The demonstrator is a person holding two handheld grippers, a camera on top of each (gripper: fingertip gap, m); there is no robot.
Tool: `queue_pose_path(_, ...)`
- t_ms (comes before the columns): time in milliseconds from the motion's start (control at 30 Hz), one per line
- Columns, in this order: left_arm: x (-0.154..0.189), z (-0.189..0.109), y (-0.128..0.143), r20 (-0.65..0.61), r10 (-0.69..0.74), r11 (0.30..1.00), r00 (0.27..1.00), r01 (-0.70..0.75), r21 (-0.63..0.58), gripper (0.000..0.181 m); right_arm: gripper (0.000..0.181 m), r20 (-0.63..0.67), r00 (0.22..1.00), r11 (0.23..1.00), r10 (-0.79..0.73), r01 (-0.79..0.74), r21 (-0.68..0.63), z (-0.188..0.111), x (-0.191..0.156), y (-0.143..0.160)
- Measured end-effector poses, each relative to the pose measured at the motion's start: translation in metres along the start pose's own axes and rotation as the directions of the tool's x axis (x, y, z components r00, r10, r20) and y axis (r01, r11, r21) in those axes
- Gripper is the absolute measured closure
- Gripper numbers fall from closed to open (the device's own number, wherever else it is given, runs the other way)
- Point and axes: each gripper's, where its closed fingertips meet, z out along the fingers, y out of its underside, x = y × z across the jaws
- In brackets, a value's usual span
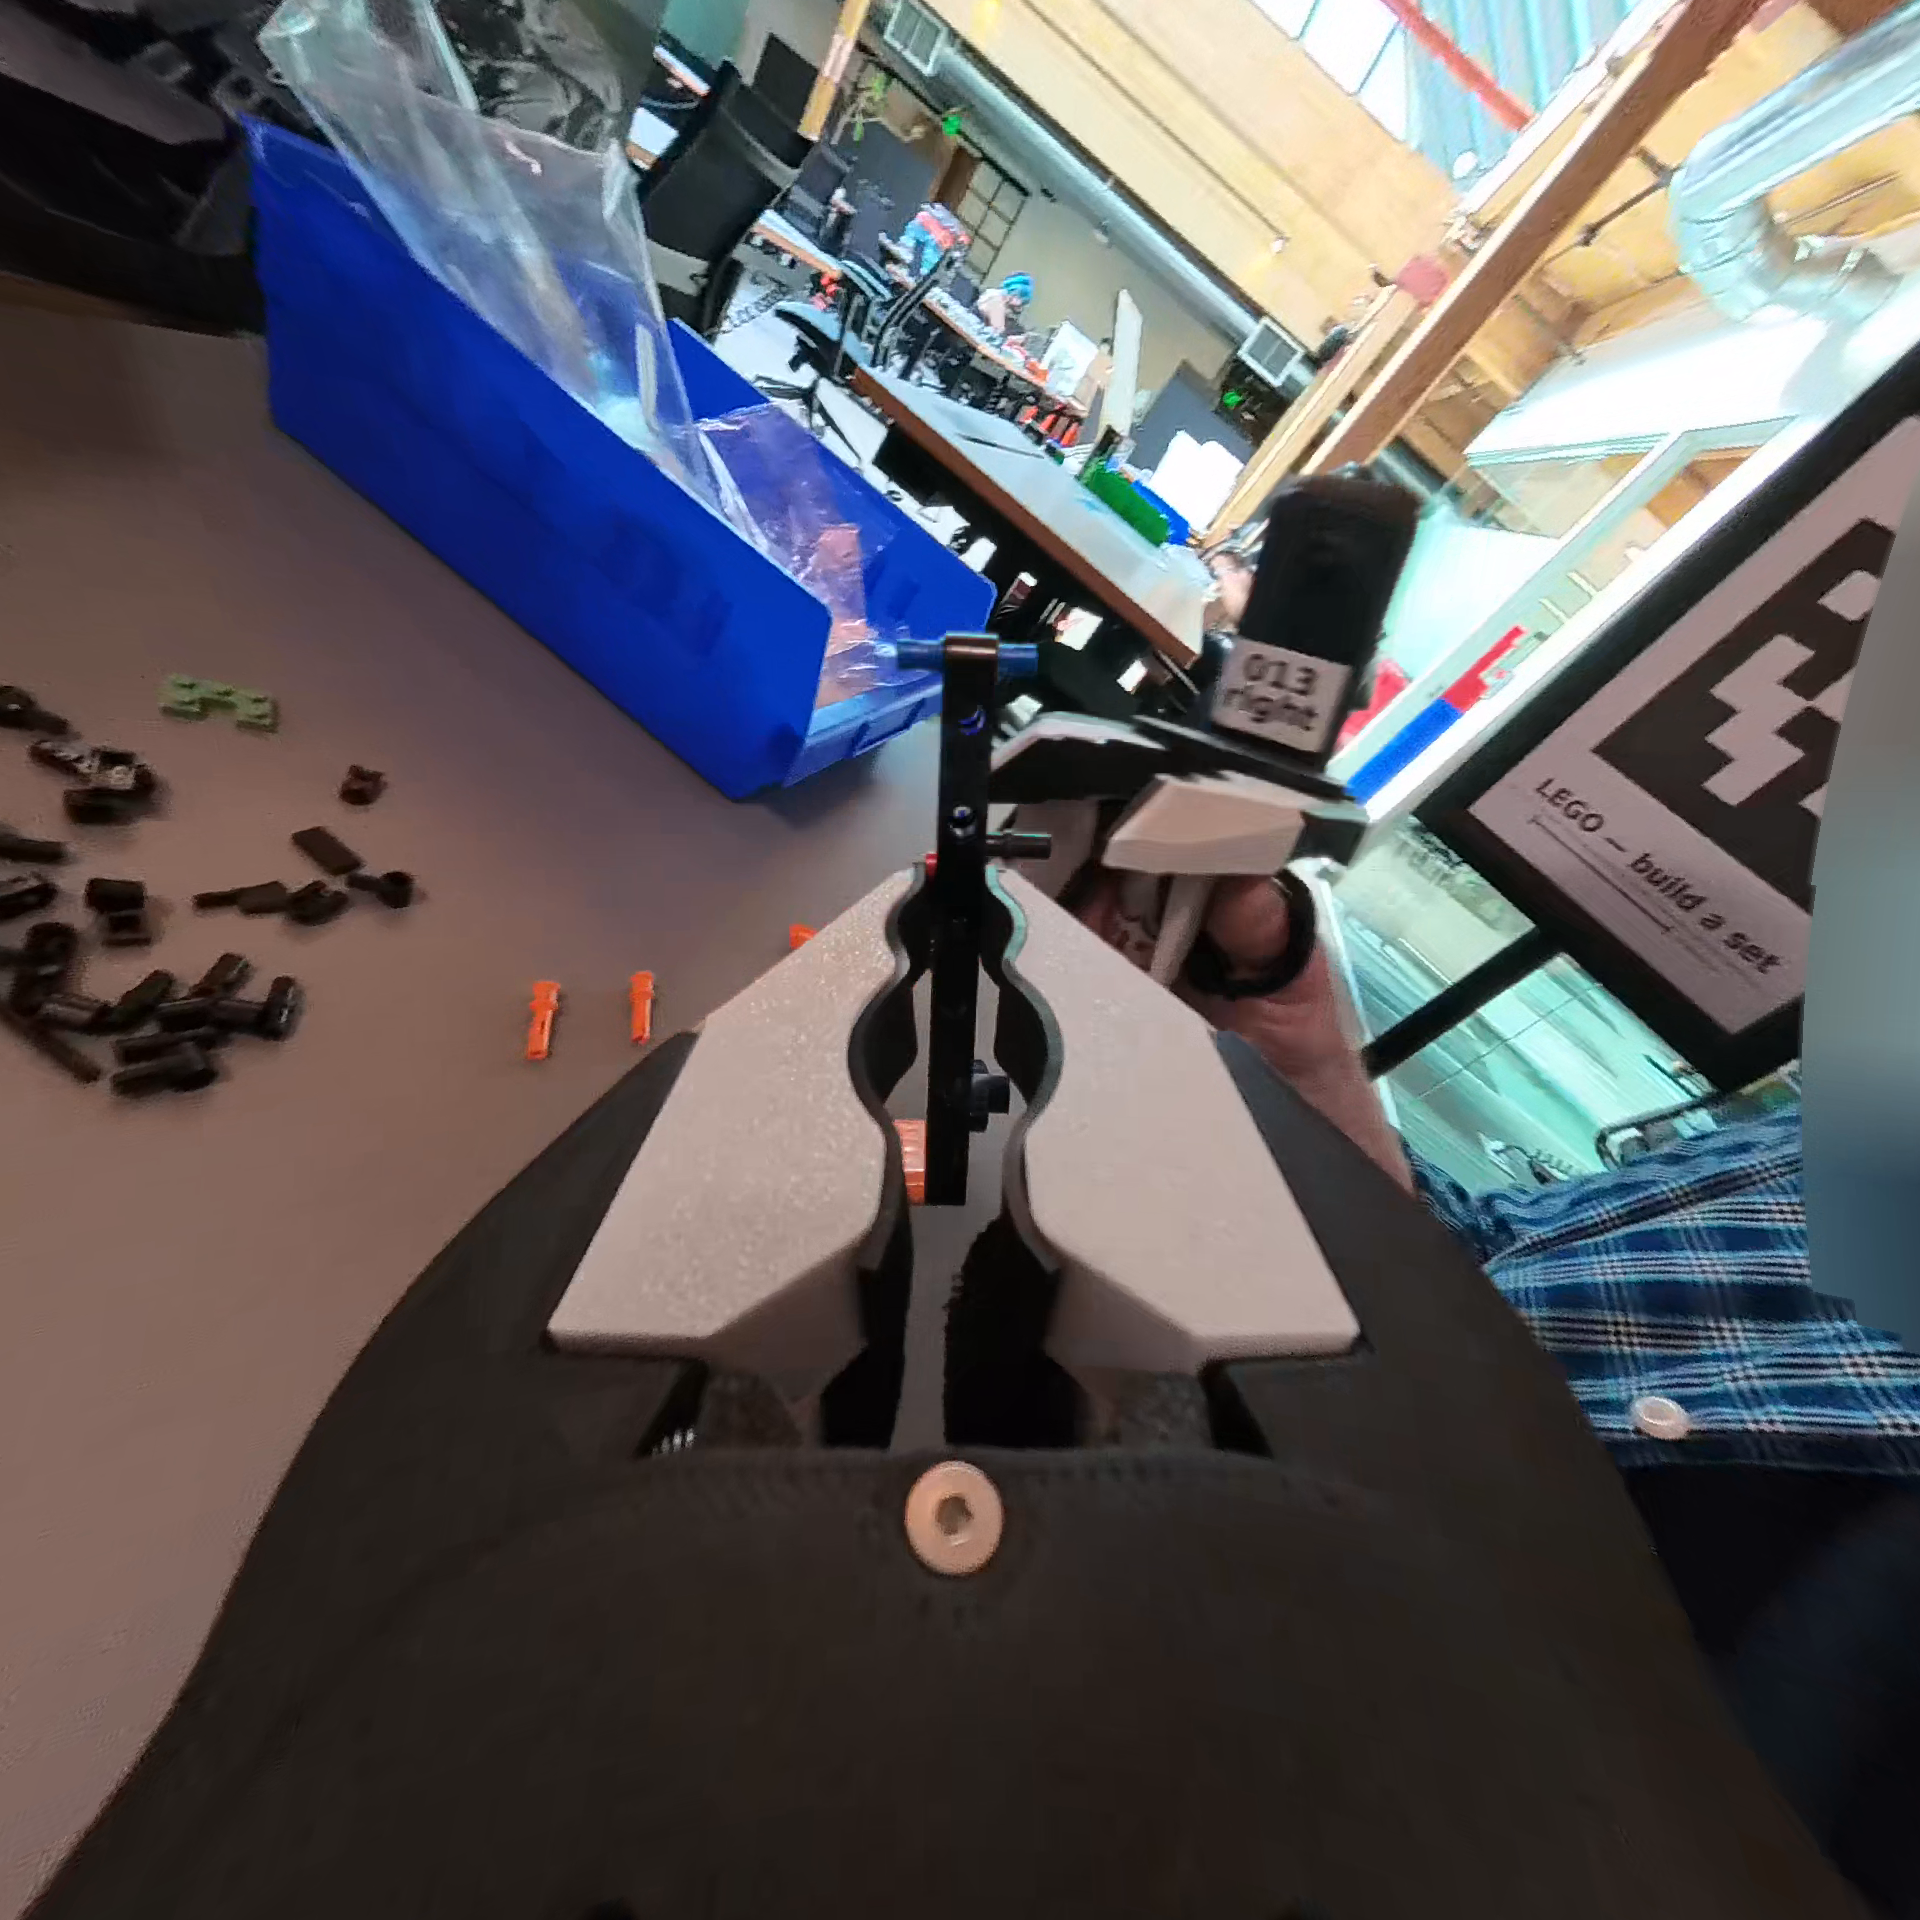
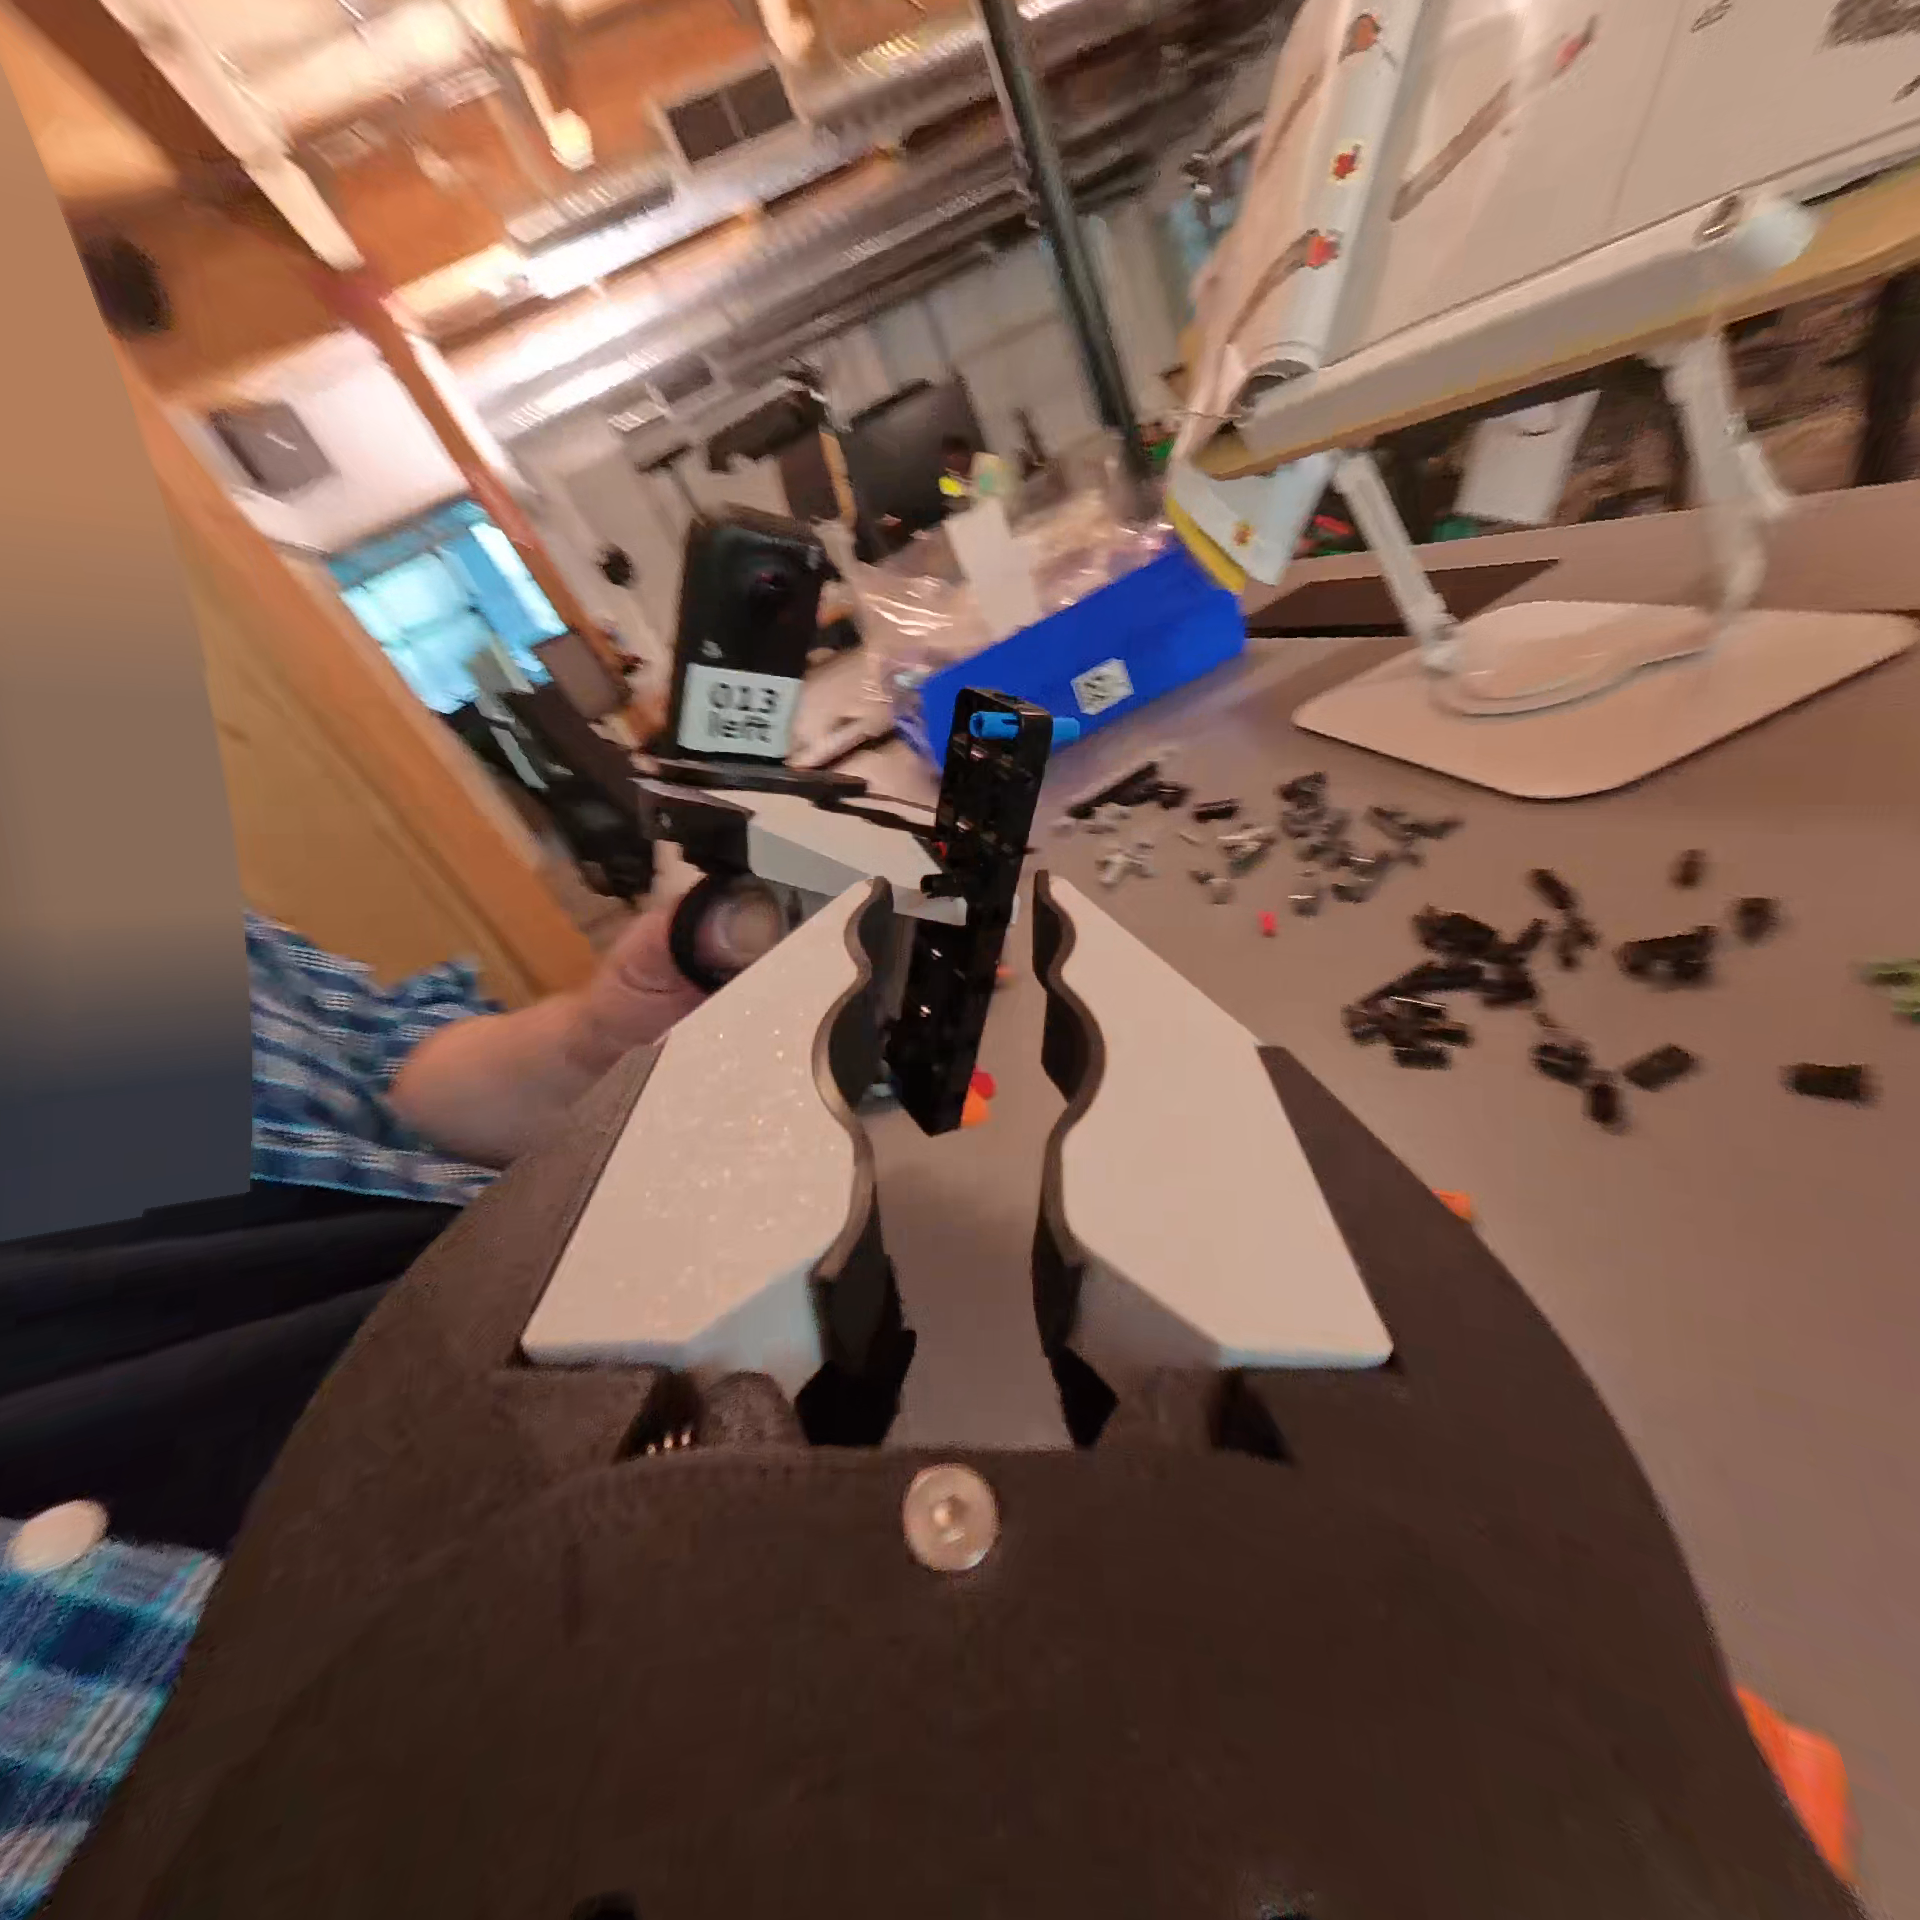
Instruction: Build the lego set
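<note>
Above a grey worktable point(image 1: 312, 1195) strewn with small parts, the left gripper point(image 1: 954, 894) clamps a black Technic beam assembly point(image 1: 961, 831) edge-on between its grey fingers point(image 1: 790, 1122), held upright and clear of the surface. A blue pin point(image 1: 914, 655) crosses the beam's top end, small black pins jut from its side, and an orange piece point(image 1: 910, 1158) shows at its lower end. The right gripper point(image 2: 951, 904) hovers at the same assembly with its fingers spread; in its own view the beam stands in the gap, near the left finger, though contact cannot be confirmed.

Loose black connectors point(image 1: 145, 1008) lie scattered on the table, with two orange pins point(image 1: 587, 1013) and a green piece point(image 1: 218, 701) nearby. A blue bin point(image 1: 540, 499) holding clear plastic bags point(image 1: 499, 218) sits behind them, and an open instruction booklet point(image 2: 1455, 187) rests on a white stand point(image 2: 1621, 665).

By appearance, the step in hand is a two-handed regrip or adjustment of the partly built beam. Doing it well likely means keeping the left clamp firm and the beam steady, closing the right fingers on the flat faces rather than on protruding pins, and releasing only once the second hold is secure. A skewed pinch could twist the beam or pop a pin loose.
</note>
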Motion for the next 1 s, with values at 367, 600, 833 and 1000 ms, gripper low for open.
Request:
queue_pose_path(367, 0.020, 0.005, -0.001, -0.106, 0.027, 1.000, 0.994, -0.027, 0.006, 0.173, 0.163, 0.227, 0.960, 0.982, 0.166, -0.181, 0.049, 0.001, -0.012, -0.002)
queue_pose_path(600, 0.028, 0.005, 0.000, -0.106, 0.079, 0.997, 0.991, -0.078, 0.008, 0.173, 0.168, 0.249, 0.962, 0.988, 0.110, -0.134, 0.082, -0.001, -0.017, -0.003)
queue_pose_path(833, 0.028, 0.006, -0.001, -0.092, 0.089, 0.996, 0.992, -0.089, 0.004, 0.173, 0.169, 0.230, 0.970, 0.990, 0.075, -0.100, 0.099, 0.000, -0.016, -0.003)
queue_pose_path(1000, 0.018, 0.005, 0.012, -0.048, 0.121, 0.983, 0.991, -0.127, -0.133, 0.173, 0.154, 0.192, 0.975, 0.991, 0.113, -0.124, 0.047, -0.006, -0.006, 0.002)
